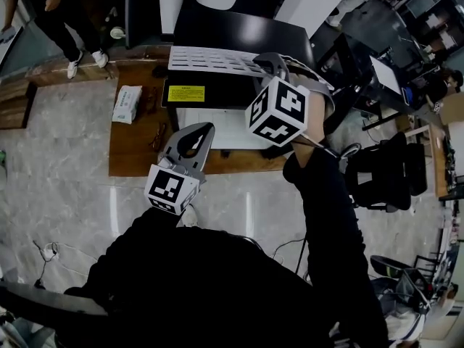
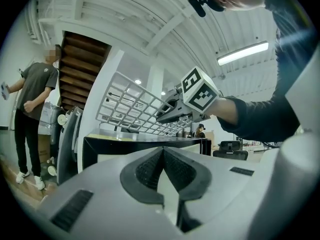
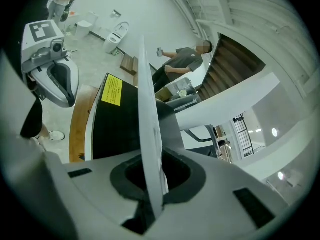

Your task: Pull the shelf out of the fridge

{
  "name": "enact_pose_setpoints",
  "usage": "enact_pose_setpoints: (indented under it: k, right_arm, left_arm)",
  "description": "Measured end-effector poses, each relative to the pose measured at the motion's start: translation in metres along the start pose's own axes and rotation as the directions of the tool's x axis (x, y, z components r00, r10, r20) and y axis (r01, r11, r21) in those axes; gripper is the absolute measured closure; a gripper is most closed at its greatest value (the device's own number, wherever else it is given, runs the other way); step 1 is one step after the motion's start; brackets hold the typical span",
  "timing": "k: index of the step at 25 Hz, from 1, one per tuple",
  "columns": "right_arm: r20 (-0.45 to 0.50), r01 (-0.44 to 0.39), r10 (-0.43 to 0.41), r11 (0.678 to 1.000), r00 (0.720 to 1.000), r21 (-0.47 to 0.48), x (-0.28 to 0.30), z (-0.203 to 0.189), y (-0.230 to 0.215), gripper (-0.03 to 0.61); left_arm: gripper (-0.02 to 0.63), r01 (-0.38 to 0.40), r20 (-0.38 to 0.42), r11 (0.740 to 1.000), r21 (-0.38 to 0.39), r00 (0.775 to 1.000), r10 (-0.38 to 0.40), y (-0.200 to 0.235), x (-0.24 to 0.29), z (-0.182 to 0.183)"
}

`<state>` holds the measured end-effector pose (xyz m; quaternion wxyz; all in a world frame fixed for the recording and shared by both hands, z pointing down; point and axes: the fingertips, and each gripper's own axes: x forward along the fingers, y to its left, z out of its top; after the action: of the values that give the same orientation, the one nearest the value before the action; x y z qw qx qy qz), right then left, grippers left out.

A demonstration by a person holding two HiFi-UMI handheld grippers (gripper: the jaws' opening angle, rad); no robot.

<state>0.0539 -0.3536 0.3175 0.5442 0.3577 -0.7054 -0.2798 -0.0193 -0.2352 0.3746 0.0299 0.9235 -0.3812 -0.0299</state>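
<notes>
A white wire shelf (image 1: pixel 210 59) hangs in the air over the black fridge (image 1: pixel 239 35), clear of it. My right gripper (image 1: pixel 262 62) is shut on the shelf's right edge. In the right gripper view the shelf (image 3: pixel 146 124) runs edge-on between the pads. In the left gripper view the shelf (image 2: pixel 131 106) tilts up to the left, with the right gripper (image 2: pixel 175 111) clamped on it. My left gripper (image 1: pixel 205 127) hovers lower and nearer me, in front of the fridge. It is shut, with its pads (image 2: pixel 150 166) meeting on nothing.
The fridge carries a yellow label (image 1: pixel 186 93) and stands on a low wooden platform (image 1: pixel 134 158), next to a tissue pack (image 1: pixel 127 104). A person (image 1: pixel 61 20) stands at the far left. Office chairs (image 1: pixel 388 172) and desks crowd the right. Cables (image 1: pixel 47 251) lie on the marble floor.
</notes>
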Motion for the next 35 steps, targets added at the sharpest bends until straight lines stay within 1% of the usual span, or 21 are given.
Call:
enact_pose_setpoints:
  k: [3,7,11,13,15,18,19,21,23,24,27,28,31,32,35]
  right_arm:
    - [-0.006,-0.058,0.058,0.998,0.998,-0.013,0.006,0.000,0.010,0.541]
    - [-0.002,-0.115,0.115,0.993,0.993,-0.023,0.007,0.002,0.015,0.535]
    - [0.002,-0.169,0.169,0.983,0.986,-0.075,0.004,0.003,0.017,0.526]
    - [-0.009,-0.211,0.211,0.972,0.977,-0.106,0.002,0.002,0.021,0.516]
    - [-0.025,-0.275,0.274,0.953,0.961,-0.130,0.002,0.003,0.027,0.477]
    - [-0.038,-0.363,0.361,0.921,0.932,-0.144,0.000,0.005,0.034,0.441]
    - [-0.041,-0.397,0.396,0.906,0.917,-0.144,-0.002,0.005,0.038,0.421]
    - [-0.058,-0.476,0.473,0.867,0.879,-0.147,-0.006,0.002,0.050,0.355]
    - [-0.079,-0.533,0.528,0.832,0.846,-0.155,-0.008,-0.001,0.062,0.297]
    - [-0.082,-0.545,0.539,0.823,0.838,-0.157,-0.008,-0.002,0.065,0.287]
    - [-0.073,-0.554,0.550,0.819,0.832,-0.148,-0.009,-0.002,0.067,0.289]
    - [-0.078,-0.570,0.565,0.809,0.822,-0.145,-0.011,-0.004,0.069,0.290]
    - [-0.121,-0.646,0.634,0.750,0.763,-0.143,-0.026,-0.020,0.086,0.261]
    - [-0.124,-0.653,0.641,0.744,0.757,-0.141,-0.030,-0.025,0.090,0.258]
    - [-0.104,-0.635,0.626,0.762,0.773,-0.128,-0.028,-0.024,0.092,0.253]
  left_arm:
    - [0.607,0.002,-0.003,1.000,-0.003,1.000,-0.002,0.003,0.002,-0.002]
    - [0.607,0.001,-0.008,1.000,-0.011,1.000,-0.001,0.008,0.001,-0.007]
    - [0.607,0.001,-0.010,1.000,-0.019,1.000,-0.002,0.007,0.001,-0.008]
    - [0.607,0.000,-0.012,1.000,-0.019,1.000,0.000,0.008,-0.001,-0.008]
    - [0.607,-0.002,-0.012,1.000,-0.020,1.000,0.002,0.014,-0.004,-0.009]
    - [0.607,-0.006,-0.014,1.000,-0.026,1.000,0.006,0.021,-0.008,-0.011]
    - [0.607,-0.008,-0.015,1.000,-0.028,1.000,0.007,0.022,-0.009,-0.011]
    - [0.607,-0.010,-0.018,0.999,-0.034,1.000,0.009,0.024,-0.011,-0.012]
    - [0.607,-0.014,-0.020,0.999,-0.039,1.000,0.013,0.026,-0.014,-0.013]
    - [0.607,-0.017,-0.021,0.999,-0.041,1.000,0.016,0.027,-0.015,-0.014]
    - [0.607,-0.019,-0.023,0.999,-0.050,1.000,0.018,0.029,-0.017,-0.015]
    - [0.607,-0.017,-0.022,0.998,-0.053,1.000,0.016,0.028,-0.017,-0.014]
    - [0.607,-0.018,-0.018,0.999,-0.048,1.000,0.017,0.016,-0.018,-0.010]
    - [0.607,-0.019,-0.017,0.999,-0.045,1.000,0.019,0.010,-0.018,-0.009]
    - [0.607,-0.021,-0.018,0.999,-0.043,1.000,0.020,0.008,-0.020,-0.008]
